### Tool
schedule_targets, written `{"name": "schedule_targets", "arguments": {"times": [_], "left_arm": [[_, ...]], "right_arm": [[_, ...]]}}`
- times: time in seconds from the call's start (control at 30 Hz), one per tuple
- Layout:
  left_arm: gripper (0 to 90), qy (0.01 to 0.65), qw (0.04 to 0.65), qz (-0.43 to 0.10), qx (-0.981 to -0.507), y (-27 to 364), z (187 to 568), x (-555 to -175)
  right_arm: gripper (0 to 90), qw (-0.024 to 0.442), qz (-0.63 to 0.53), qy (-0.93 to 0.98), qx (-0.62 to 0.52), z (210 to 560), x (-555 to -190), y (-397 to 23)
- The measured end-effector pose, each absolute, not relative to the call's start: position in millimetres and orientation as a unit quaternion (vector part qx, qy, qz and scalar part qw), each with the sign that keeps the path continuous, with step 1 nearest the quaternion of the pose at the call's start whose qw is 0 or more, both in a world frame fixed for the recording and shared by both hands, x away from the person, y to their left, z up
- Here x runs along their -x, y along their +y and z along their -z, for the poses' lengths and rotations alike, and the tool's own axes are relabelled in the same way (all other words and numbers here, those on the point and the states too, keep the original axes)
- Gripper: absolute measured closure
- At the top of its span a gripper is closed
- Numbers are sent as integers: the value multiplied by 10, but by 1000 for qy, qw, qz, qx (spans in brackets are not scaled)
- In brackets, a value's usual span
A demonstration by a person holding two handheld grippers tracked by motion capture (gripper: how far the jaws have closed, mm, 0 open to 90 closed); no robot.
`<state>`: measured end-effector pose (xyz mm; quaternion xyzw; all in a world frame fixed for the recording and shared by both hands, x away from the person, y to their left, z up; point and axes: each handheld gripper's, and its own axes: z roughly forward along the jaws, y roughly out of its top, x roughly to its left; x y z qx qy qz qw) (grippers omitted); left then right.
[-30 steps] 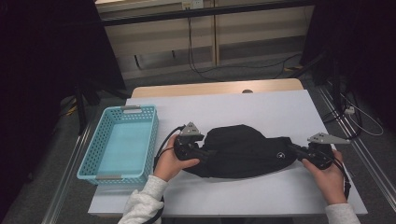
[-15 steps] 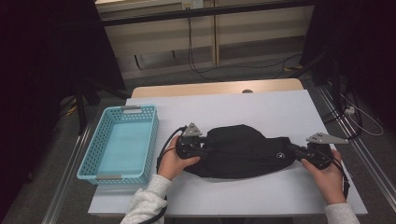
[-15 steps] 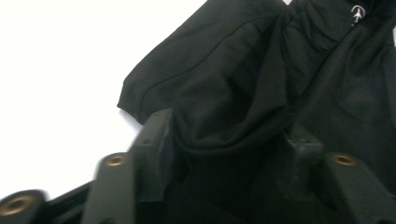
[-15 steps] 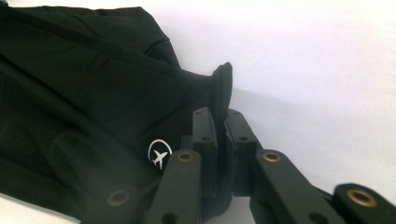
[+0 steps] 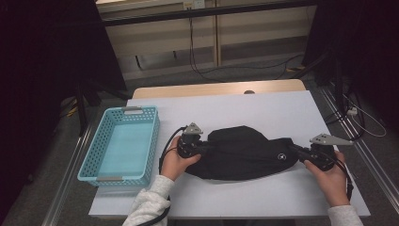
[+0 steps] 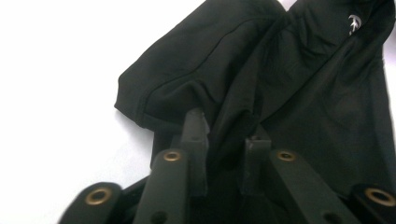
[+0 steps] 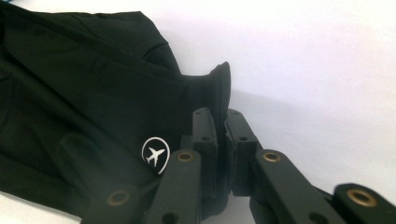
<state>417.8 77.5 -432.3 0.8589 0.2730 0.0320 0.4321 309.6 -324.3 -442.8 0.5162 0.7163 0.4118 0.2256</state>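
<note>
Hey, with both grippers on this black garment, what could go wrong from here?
1. The left gripper has just been closing on a bunched fold of the black garment; its jaws are not fully together, so the cloth may slip out when lifted.
2. The right gripper pinches only the narrow end by the plane logo; a hard pull might tug it free.
3. The blue basket stands close to the left hand and could get knocked.

garment (image 5: pixel 244 153) mid-table (image 5: pixel 263 110) | basket (image 5: pixel 121 143) left of it (on table edge)
</note>
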Motion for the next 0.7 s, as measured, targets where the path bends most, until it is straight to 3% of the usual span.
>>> {"name": "schedule_targets", "arguments": {"times": [0.7], "left_arm": [[814, 317, 452, -47, -832, 915, 3704, -4314]], "right_arm": [[859, 234, -461, 703, -489, 4137, -3262, -3230]]}}
